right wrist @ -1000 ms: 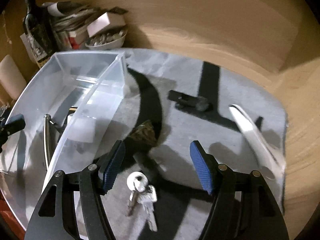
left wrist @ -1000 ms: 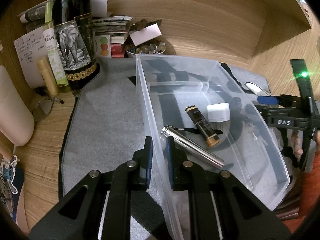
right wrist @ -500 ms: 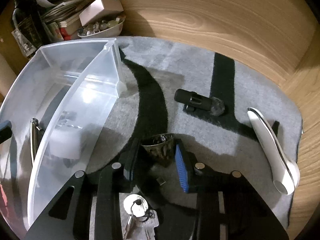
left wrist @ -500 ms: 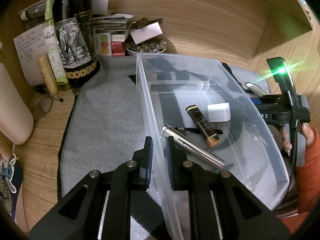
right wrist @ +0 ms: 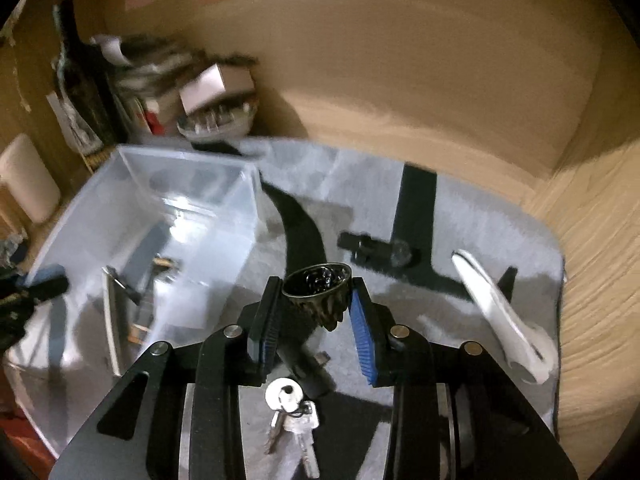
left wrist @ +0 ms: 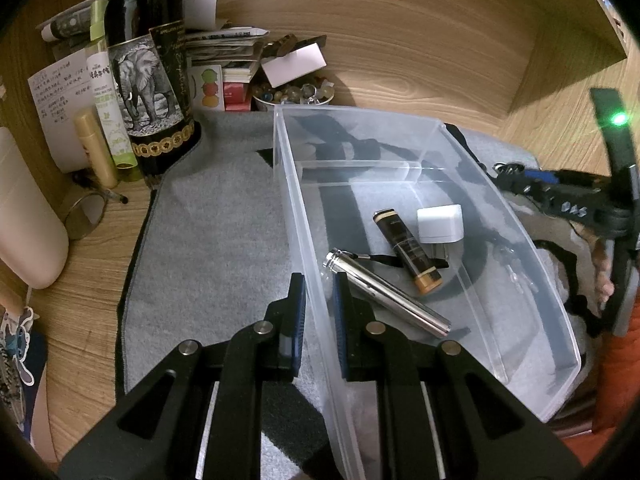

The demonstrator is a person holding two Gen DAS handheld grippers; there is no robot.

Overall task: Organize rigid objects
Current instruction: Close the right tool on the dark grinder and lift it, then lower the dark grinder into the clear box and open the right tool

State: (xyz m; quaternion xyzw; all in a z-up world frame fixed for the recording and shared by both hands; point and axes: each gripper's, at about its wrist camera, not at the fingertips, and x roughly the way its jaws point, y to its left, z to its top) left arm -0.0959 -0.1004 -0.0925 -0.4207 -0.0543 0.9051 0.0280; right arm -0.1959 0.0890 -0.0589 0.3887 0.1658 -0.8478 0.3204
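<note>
My left gripper (left wrist: pixel 318 284) is shut on the near left wall of a clear plastic bin (left wrist: pixel 360 128), which also shows in the right wrist view (right wrist: pixel 188 160). In the bin lie a silver flashlight (left wrist: pixel 388 294), a brown tube (left wrist: pixel 408 250) and a white charger (left wrist: pixel 440 224). My right gripper (right wrist: pixel 314 300) is shut on a small dark metal cup (right wrist: pixel 318 286) and holds it above the grey mat (right wrist: pixel 460 208). On the mat lie a bunch of keys (right wrist: pixel 292 416), a black clip-like object (right wrist: pixel 372 246) and a white curved tool (right wrist: pixel 496 312).
A dark wine bottle (left wrist: pixel 148 76), small bottles (left wrist: pixel 104 92), papers and a bowl of trinkets (left wrist: pixel 292 94) crowd the back left. A white container (left wrist: pixel 24 216) stands at the left. Wooden walls enclose the back and right.
My right gripper has closed on the dark cup and lifted it off the mat. The left gripper has kept its hold on the bin wall.
</note>
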